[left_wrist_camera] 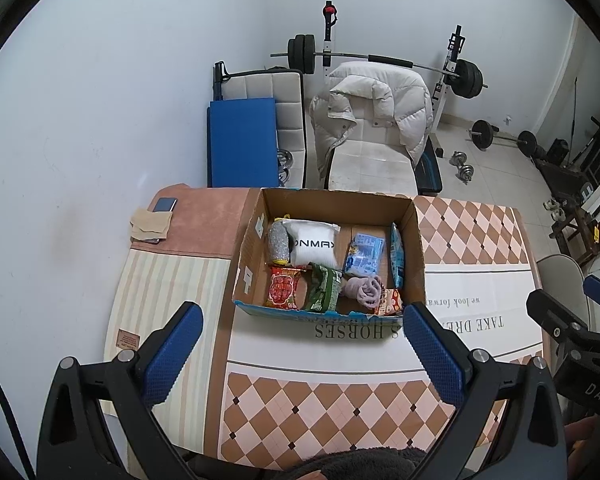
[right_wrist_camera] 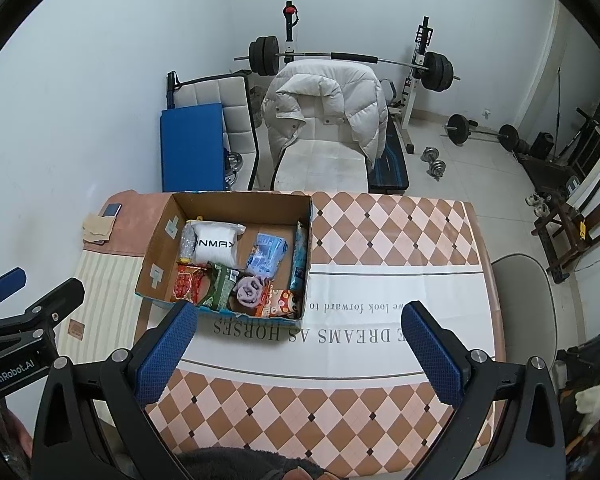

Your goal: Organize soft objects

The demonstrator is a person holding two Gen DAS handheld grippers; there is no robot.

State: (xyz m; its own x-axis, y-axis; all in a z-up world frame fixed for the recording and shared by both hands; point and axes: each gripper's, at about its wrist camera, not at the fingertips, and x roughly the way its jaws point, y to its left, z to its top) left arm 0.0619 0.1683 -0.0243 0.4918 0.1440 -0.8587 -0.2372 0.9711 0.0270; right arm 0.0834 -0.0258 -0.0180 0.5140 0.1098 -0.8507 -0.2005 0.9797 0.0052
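An open cardboard box (left_wrist_camera: 414, 240) (right_wrist_camera: 156, 248) stands on the table with soft items inside: a white pouch (left_wrist_camera: 314, 246) (right_wrist_camera: 215, 248), a silver mesh roll (left_wrist_camera: 278, 245), a red snack pack (left_wrist_camera: 283, 291) (right_wrist_camera: 186, 283), a green pack (left_wrist_camera: 324, 290) (right_wrist_camera: 222, 285), a rolled purple cloth (left_wrist_camera: 364, 289) (right_wrist_camera: 249, 290), a blue pack (left_wrist_camera: 365, 254) (right_wrist_camera: 266, 256) and an orange pack (right_wrist_camera: 280, 302). My left gripper (left_wrist_camera: 302, 356) is open and empty, held back above the table in front of the box. My right gripper (right_wrist_camera: 298, 354) is open and empty, to the right of the box front.
The table carries a checkered cloth (left_wrist_camera: 320, 408) (right_wrist_camera: 380, 224) and a striped and pink mat (left_wrist_camera: 168, 280). A phone (left_wrist_camera: 165, 205) and a beige cloth (left_wrist_camera: 150, 225) lie at the far left corner. Behind the table are a chair with a white jacket (left_wrist_camera: 370, 112) and gym weights (left_wrist_camera: 468, 78).
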